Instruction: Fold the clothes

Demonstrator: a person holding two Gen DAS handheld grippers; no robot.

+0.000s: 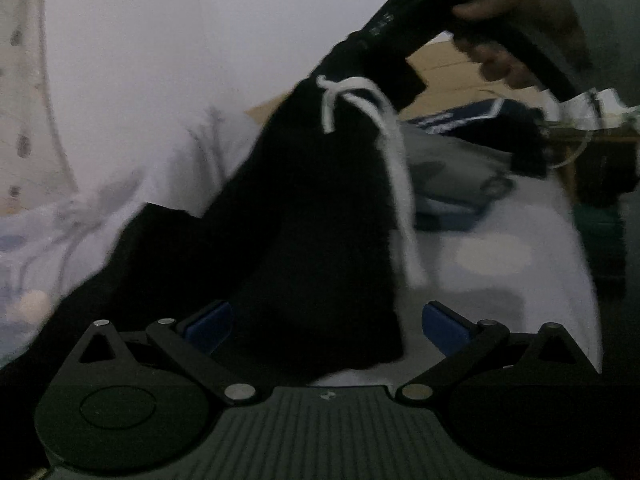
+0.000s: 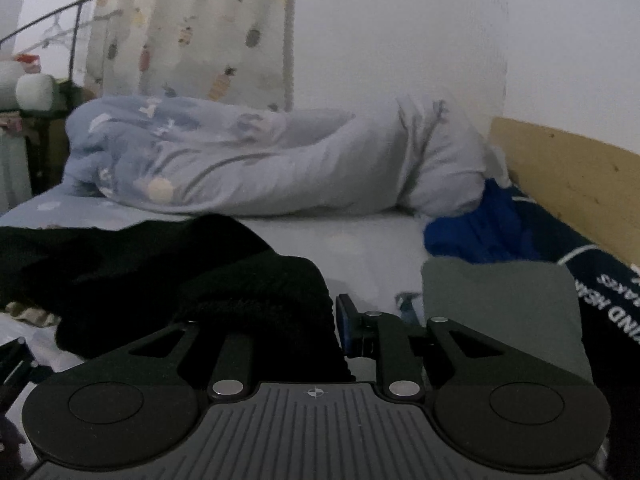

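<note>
Right gripper (image 2: 336, 328) pinches black garment (image 2: 160, 272) waistband.

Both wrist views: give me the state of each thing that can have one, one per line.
Left tongs: open, black fabric between the pads, not clamped.
Right tongs: shut on the black garment.
Black garment: lifted at one end, hanging unfolded.
White drawstring: tied, ends dangling.
Grey garment: folded flat on the bed.
Blue garment: crumpled, unfolded.
Duvet: bunched against the wall.
</note>
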